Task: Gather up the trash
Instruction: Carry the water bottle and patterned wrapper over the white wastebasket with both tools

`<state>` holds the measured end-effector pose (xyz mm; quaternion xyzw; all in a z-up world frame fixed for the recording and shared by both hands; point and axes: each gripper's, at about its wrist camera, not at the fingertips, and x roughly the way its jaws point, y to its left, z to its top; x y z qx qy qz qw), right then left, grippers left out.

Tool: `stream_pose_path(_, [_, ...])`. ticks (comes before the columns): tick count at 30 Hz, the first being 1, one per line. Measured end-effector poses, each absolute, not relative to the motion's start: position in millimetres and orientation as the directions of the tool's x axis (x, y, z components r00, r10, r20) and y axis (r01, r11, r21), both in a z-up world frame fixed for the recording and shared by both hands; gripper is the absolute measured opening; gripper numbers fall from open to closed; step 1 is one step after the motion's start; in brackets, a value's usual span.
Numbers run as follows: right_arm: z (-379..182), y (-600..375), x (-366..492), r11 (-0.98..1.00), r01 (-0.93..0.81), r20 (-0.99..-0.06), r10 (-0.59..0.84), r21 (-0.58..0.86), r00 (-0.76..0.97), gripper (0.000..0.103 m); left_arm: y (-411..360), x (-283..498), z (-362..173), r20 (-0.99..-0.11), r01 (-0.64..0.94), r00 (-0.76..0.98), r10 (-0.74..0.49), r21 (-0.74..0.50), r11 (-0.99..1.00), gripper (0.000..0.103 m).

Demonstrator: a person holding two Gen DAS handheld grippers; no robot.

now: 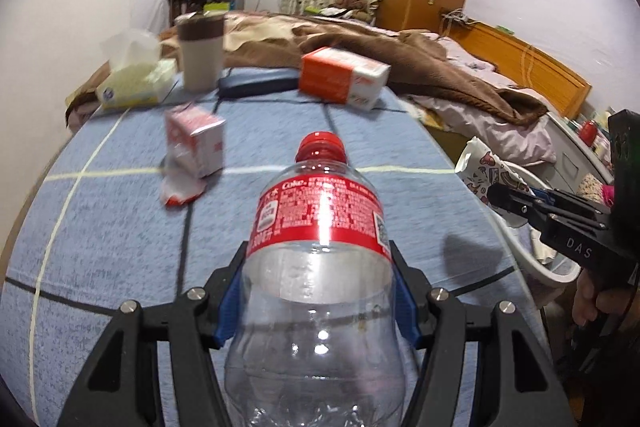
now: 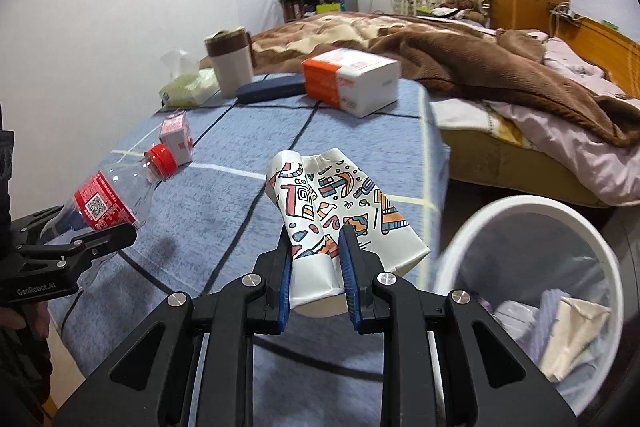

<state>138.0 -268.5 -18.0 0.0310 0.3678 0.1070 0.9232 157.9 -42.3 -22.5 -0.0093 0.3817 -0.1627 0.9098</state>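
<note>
- Bedroom setting: blue checked cloth covers the work surface, with a bed under a brown blanket beyond it.
- My left gripper is pinching an empty clear cola bottle with a red cap and red label, blue pads pressed on both sides of its body, cap pointing away from me.
- My right gripper is pinching a crushed patterned paper cup near its base, held above the cloth's edge.
- White bin stands just beside the surface on my right; crumpled paper and wrappers lie inside it.
- Small red-and-white carton lies on the cloth with a torn wrapper touching it.
- Farther back: orange-and-white box, dark flat case, lidded beige tumbler, tissue pack with a tissue sticking out of it.
</note>
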Motion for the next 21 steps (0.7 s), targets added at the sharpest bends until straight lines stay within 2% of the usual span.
stream_pose_path(14, [-0.4, -346.3, 94.8, 0.993, 0.024, -0.645, 0.055, 0.113, 0.762, 0.022, -131.1, 145.2, 7.2, -0.644, 0.452, 0.643, -0.414, -0.117, 0.884, 0.064])
stream_pose_path(21, [-0.8, -387.9, 78.0, 0.986, 0.134, -0.654, -0.038, 0.097, 0.755, 0.022, -192.5, 145.1, 10.8, -0.649, 0.547, 0.589, -0.481, -0.118, 0.828, 0.064])
